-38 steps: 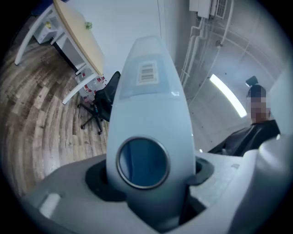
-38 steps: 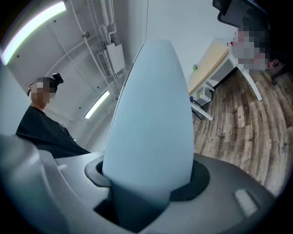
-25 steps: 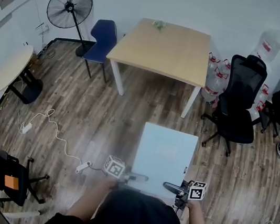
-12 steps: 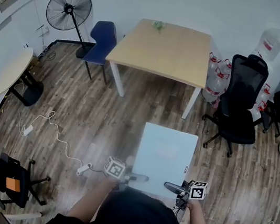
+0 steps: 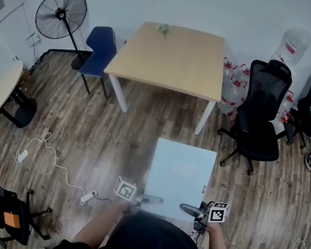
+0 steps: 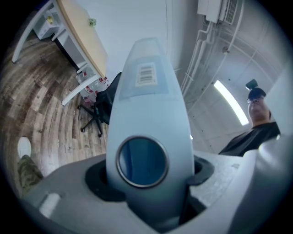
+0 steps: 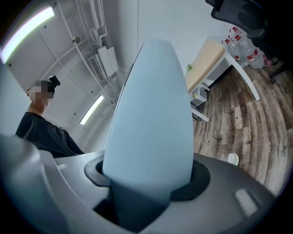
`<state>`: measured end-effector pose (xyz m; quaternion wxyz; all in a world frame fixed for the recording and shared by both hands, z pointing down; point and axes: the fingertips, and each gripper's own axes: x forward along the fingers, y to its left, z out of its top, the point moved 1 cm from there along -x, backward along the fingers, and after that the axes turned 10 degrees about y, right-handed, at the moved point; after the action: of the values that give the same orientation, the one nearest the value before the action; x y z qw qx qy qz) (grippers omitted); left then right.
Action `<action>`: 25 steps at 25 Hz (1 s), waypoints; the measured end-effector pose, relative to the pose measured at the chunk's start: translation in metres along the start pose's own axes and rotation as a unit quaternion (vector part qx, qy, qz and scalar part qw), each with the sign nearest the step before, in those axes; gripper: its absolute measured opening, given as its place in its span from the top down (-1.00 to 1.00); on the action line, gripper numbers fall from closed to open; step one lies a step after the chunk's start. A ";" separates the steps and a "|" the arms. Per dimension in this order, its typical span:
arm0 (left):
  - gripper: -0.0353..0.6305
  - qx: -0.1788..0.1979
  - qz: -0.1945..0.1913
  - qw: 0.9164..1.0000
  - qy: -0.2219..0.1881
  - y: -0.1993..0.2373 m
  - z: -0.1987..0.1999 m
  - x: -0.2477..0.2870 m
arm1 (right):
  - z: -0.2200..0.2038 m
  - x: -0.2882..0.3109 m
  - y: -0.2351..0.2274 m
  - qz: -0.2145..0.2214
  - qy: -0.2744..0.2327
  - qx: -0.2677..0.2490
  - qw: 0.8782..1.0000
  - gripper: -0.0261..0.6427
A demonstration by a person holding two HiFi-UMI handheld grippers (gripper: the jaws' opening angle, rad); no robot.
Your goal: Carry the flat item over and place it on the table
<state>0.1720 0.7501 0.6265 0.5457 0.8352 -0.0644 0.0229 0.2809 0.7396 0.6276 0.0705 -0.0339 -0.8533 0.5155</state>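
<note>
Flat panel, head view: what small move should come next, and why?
Probably a step forward with the grip unchanged: the left gripper and right gripper clamp the flat panel at its near edge, and it hangs over the floor, well short of the wooden table.

Low centre of frame, the flat pale-blue rectangular panel point(image 5: 181, 175) hangs over the wooden plank floor point(image 5: 113, 131). The left gripper point(image 5: 152, 199) is on the left of its near edge and the right gripper point(image 5: 187, 208) on the right. Beyond it, top centre, stands the light wooden square worktop point(image 5: 172, 59). A blue plastic chair point(image 5: 99, 49) and a black pedestal fan point(image 5: 60, 13) stand left of the worktop, with clear water bottles point(image 5: 232, 83) and a black mesh office chair point(image 5: 260, 118) to its right.
</note>
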 end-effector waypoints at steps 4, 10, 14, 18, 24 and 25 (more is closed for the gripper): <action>-0.13 -0.004 -0.007 1.000 -0.002 0.023 0.046 -0.020 | 0.047 0.017 -0.022 -0.007 0.006 0.004 1.000 0.00; -0.13 -0.013 -0.013 1.000 -0.006 0.055 0.130 -0.051 | 0.134 0.042 -0.055 -0.012 0.010 0.010 1.000 -0.01; -0.13 -0.007 -0.016 1.000 -0.003 0.074 0.190 -0.077 | 0.193 0.063 -0.074 -0.017 0.004 0.009 1.000 -0.01; -0.13 -0.009 -0.019 1.000 0.002 0.093 0.241 -0.107 | 0.246 0.089 -0.089 -0.023 -0.002 0.019 1.000 -0.01; -0.13 -0.008 -0.019 1.000 0.011 0.118 0.313 -0.142 | 0.316 0.118 -0.114 -0.026 -0.014 0.024 0.999 -0.01; -0.13 -0.006 -0.019 1.000 0.012 0.126 0.323 -0.149 | 0.327 0.124 -0.122 -0.027 -0.016 0.023 0.999 -0.01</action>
<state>-0.0029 0.4169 0.5939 0.5515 0.8328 -0.0423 0.0225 0.1091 0.4129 0.5960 0.0716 -0.0010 -0.8430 0.5332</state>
